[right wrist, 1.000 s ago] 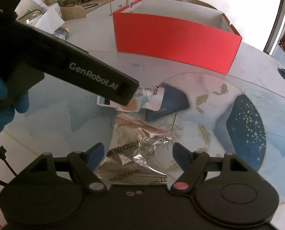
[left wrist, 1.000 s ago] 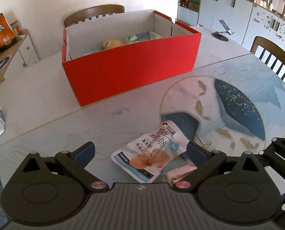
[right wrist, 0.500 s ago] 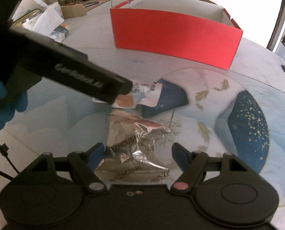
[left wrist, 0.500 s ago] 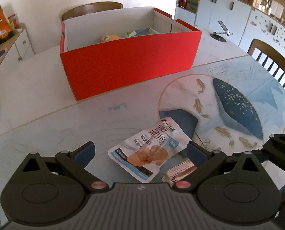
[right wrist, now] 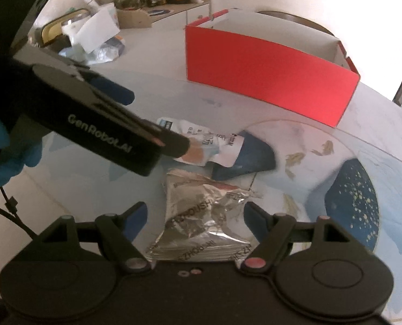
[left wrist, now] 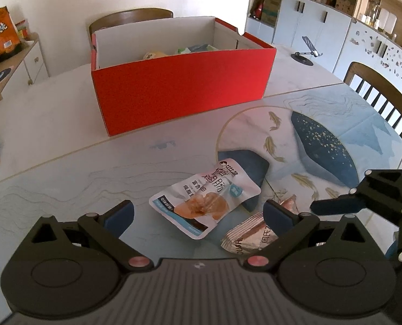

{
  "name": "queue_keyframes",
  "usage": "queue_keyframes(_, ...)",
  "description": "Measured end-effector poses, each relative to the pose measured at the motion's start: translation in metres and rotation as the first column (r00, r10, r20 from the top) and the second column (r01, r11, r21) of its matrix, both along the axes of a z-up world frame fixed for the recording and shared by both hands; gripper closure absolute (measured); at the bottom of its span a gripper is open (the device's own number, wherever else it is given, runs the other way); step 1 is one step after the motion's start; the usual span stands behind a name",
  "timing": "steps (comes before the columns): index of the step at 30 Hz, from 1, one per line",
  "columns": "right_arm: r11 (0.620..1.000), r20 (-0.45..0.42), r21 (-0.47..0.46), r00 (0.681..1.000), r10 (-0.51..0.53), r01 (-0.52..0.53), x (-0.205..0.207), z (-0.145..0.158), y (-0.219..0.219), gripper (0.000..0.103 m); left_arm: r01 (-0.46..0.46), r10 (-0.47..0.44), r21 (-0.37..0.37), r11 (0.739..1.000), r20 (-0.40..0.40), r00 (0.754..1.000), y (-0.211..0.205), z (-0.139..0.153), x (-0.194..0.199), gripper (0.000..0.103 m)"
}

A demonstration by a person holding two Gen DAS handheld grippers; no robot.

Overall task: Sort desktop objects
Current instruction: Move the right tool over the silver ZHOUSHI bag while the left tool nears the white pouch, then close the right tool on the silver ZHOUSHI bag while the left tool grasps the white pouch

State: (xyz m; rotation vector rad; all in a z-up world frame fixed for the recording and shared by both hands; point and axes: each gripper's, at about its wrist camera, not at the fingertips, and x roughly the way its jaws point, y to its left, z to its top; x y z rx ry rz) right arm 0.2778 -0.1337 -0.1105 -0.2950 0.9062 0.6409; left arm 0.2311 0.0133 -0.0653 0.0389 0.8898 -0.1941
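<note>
Whale-print surface (left wrist: 336,113) with red box (left wrist: 179,92), cabinets (left wrist: 309,29) behind; left claw (left wrist: 198,214) wide, right claw (right wrist: 196,216) opening over foil pack (right wrist: 201,222).

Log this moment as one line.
left hand-held gripper: open over white snack pouch | right hand-held gripper: opening around crinkled silver foil packet | red cardboard box: behind

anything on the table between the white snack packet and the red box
No, that stretch is bare table mat between the white snack packet and the red box, clearest in the left wrist view.
</note>
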Motion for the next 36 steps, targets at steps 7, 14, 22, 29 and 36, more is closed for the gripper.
queue_keyframes(7,1.0,-0.017,-0.01,1.0,-0.003,0.003,0.005,-0.008,0.002,0.027,0.077,-0.079,0.072,0.994,0.024,0.997,-0.014,-0.007,0.001,0.001)
queue_keyframes(14,1.0,-0.048,0.009,0.999,-0.007,0.008,0.012,-0.014,-0.003,0.032,0.116,-0.117,0.05,0.992,0.021,0.993,-0.013,-0.01,0.01,0.001)
queue_keyframes(22,1.0,-0.073,0.007,0.997,0.005,-0.005,0.016,-0.018,-0.002,0.053,0.179,-0.179,0.049,0.983,-0.009,0.984,-0.013,-0.021,0.021,0.001)
queue_keyframes(29,1.0,-0.089,-0.001,0.996,-0.023,0.023,0.023,-0.016,-0.02,0.056,0.223,-0.222,0.056,0.973,-0.025,0.975,-0.014,-0.032,0.035,0.001)
queue_keyframes(36,0.999,-0.095,-0.033,0.995,-0.042,0.039,0.026,-0.014,-0.036,0.056,0.231,-0.228,0.084,0.969,-0.046,0.973,-0.015,-0.044,0.047,0.001)
